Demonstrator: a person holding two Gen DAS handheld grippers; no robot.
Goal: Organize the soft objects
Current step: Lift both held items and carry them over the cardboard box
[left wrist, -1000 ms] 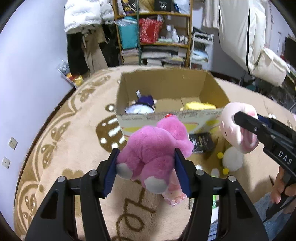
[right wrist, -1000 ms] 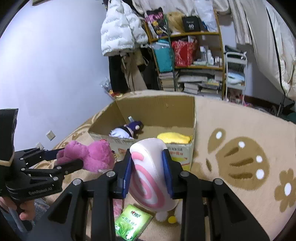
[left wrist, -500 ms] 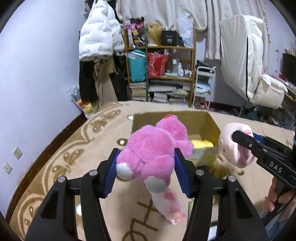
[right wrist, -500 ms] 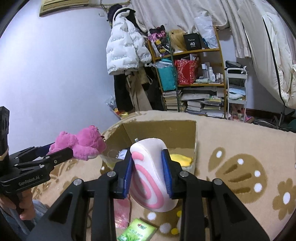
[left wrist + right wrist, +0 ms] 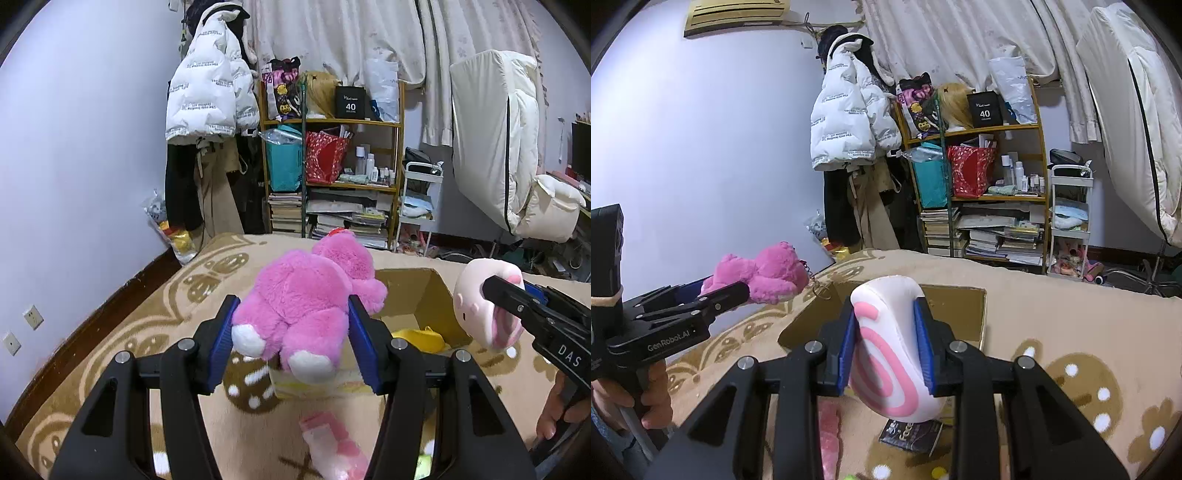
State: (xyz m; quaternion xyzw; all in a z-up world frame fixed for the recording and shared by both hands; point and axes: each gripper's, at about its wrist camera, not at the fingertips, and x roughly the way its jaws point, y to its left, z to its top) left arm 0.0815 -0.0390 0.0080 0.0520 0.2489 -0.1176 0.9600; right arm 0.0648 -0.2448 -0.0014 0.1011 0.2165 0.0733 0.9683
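My left gripper (image 5: 291,339) is shut on a pink plush bear (image 5: 306,299) and holds it in the air above the near wall of an open cardboard box (image 5: 424,291). The bear also shows in the right wrist view (image 5: 761,273). My right gripper (image 5: 886,343) is shut on a white plush with a pink swirl (image 5: 890,354), held above the box (image 5: 975,314). That plush shows in the left wrist view (image 5: 484,306) at the right. A yellow soft thing (image 5: 421,338) lies in the box.
The box stands on a beige patterned rug (image 5: 155,321). A pink packet (image 5: 332,446), a dark packet (image 5: 910,434) and small pompoms lie on the rug near the box. A cluttered shelf (image 5: 332,166), a hung white jacket (image 5: 207,103) and a white cart (image 5: 1067,221) stand at the back.
Both grippers have risen with their toys. The view has tilted up from the box's inside to the room, and the box now sits low behind the toys.
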